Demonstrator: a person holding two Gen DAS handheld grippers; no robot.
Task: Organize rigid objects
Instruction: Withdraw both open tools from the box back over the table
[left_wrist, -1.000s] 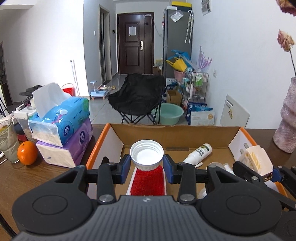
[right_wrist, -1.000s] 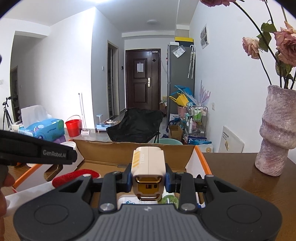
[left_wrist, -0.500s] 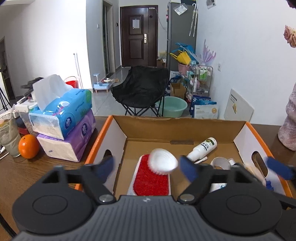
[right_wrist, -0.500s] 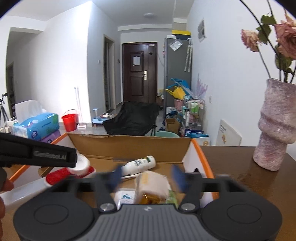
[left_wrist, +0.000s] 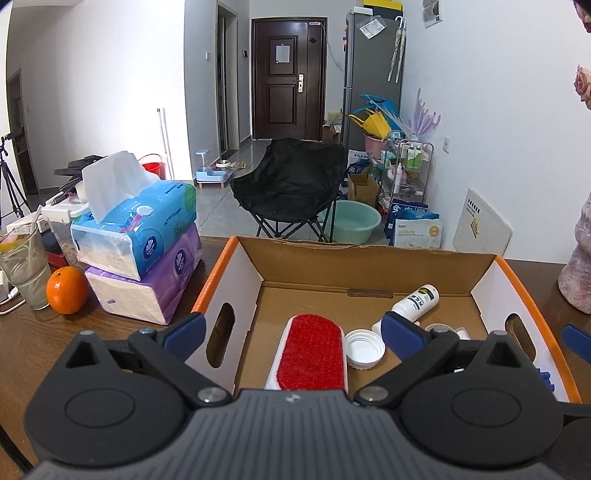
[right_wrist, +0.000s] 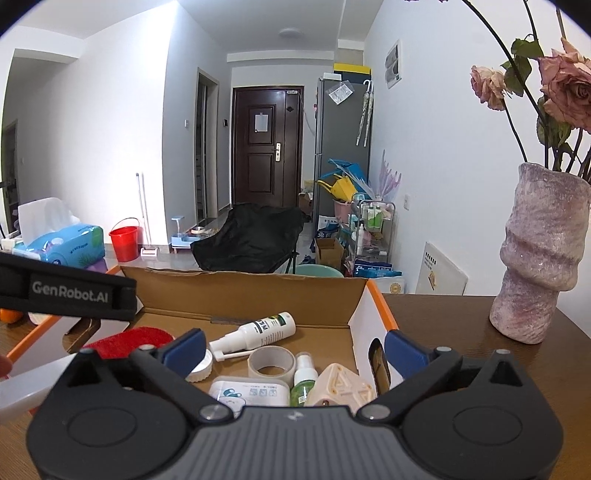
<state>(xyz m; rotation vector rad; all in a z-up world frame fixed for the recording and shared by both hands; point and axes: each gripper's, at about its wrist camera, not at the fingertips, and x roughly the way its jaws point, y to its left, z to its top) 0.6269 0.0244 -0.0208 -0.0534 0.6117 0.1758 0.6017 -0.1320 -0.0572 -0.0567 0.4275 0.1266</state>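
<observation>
Your left gripper (left_wrist: 291, 328) and right gripper (right_wrist: 293, 347) are opening wide, empty; the cap (left_wrist: 365, 348) and what looks like an adapter (right_wrist: 341, 386) now lie released in the box (left_wrist: 369, 254), so both placements are complete.

A: Any writing you can read?
B: "GenRobot.AI", white on the black strap (right_wrist: 70, 297), left of the right gripper's (right_wrist: 293, 349) jaws.
A: The spray bottle (right_wrist: 264, 328) label?
B: Too small to read.
</observation>
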